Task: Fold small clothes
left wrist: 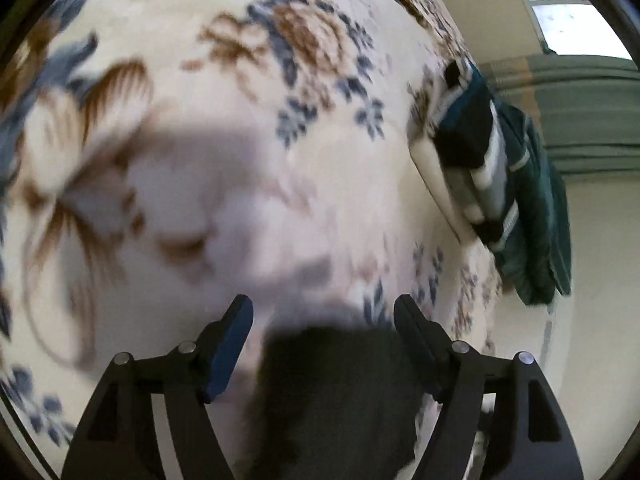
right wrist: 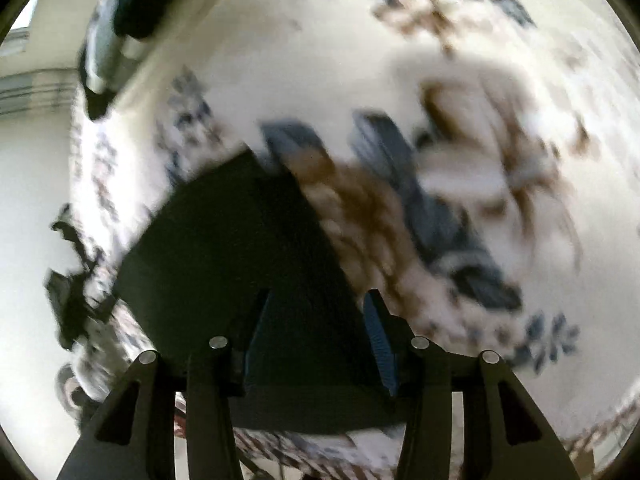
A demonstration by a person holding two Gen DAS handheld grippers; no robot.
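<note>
Where floral blanket spreads, folded stack nearby

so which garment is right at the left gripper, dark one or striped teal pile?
The plain dark garment, between the left gripper fingers; the striped teal pile sits at the bed's edge.

Daylight from a window; both fisheye views motion-blurred, soft shadows, dark curved edges.

I count one floral blanket, one dark garment lying on it, and one stack of folded clothes at its edge.
</note>
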